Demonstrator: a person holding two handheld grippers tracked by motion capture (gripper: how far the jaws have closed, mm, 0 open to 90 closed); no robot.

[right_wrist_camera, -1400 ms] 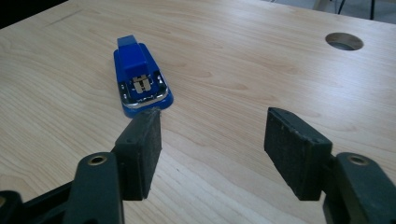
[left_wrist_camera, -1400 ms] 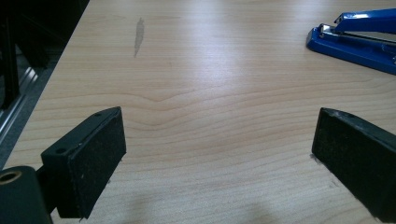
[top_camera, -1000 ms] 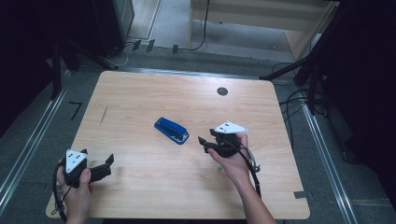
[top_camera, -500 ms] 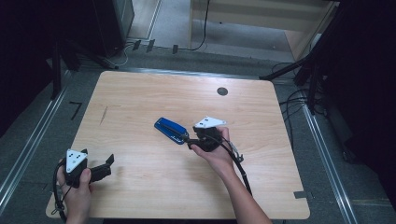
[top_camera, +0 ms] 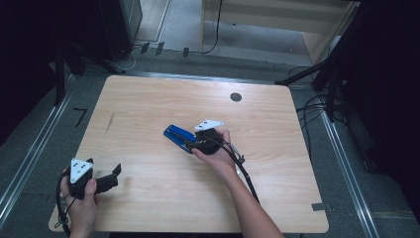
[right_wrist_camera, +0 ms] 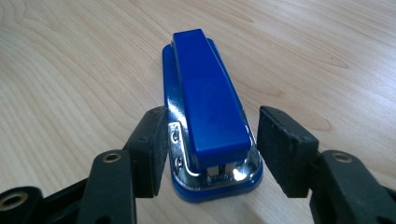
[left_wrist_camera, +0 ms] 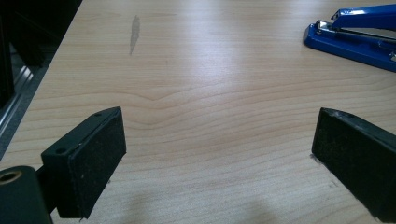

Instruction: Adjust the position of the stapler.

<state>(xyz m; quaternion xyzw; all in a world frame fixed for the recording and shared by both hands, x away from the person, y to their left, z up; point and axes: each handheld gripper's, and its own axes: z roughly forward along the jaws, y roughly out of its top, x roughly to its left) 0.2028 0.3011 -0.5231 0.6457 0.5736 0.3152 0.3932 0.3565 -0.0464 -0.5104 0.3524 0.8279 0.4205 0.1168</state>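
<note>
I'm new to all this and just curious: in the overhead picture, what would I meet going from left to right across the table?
Left gripper in a hand at the near left corner → blue stapler near the middle → right gripper, its jaws either side of the stapler's end → small dark round spot on the table, farther back.

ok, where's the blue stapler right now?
High view: the blue stapler lies mid-table, its near end between the right gripper's open jaws.

High view overhead, gripper views low, close, sharing stapler (right_wrist_camera: 205, 107)
</note>
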